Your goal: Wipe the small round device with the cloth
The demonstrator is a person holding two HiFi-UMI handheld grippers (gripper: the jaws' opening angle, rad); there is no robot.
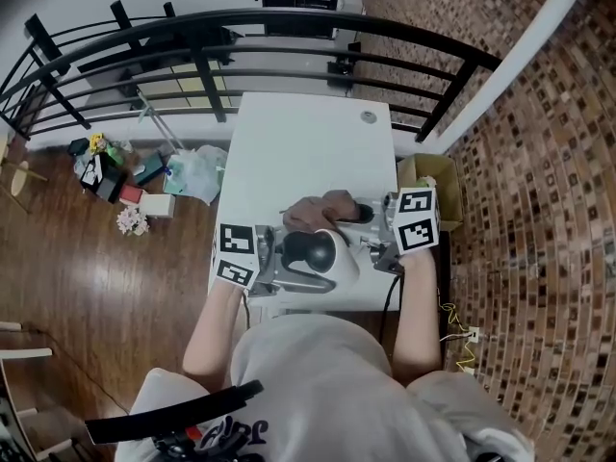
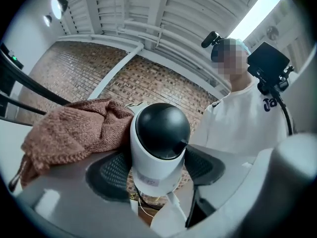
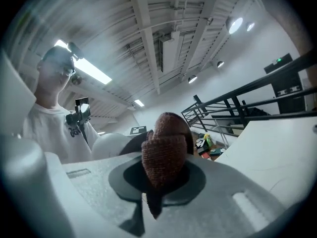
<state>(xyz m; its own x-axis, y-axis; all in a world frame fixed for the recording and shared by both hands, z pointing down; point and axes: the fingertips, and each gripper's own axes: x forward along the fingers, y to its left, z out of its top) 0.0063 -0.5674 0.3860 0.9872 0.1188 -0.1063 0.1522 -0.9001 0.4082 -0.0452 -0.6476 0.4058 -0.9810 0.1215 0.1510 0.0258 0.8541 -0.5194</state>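
The small round device (image 1: 319, 250), a white body with a black dome, is held above the near edge of the white table (image 1: 308, 142). My left gripper (image 1: 306, 260) is shut on it: in the left gripper view the device (image 2: 158, 148) sits upright between the black pads (image 2: 110, 175), which press its white sides. A brown knitted cloth (image 1: 323, 209) hangs bunched just beyond the device, touching its far side. My right gripper (image 1: 372, 221) is shut on the cloth. In the right gripper view the cloth (image 3: 163, 155) is pinched between the jaws, with the device's white body (image 3: 113, 145) behind it.
A black railing (image 1: 289, 61) curves behind the table. Toys and bags (image 1: 125, 176) lie on the wooden floor at left. A cardboard box (image 1: 433, 176) stands by the table's right side, next to the brick wall (image 1: 539, 210). A round grommet (image 1: 368, 116) sits at the table's far end.
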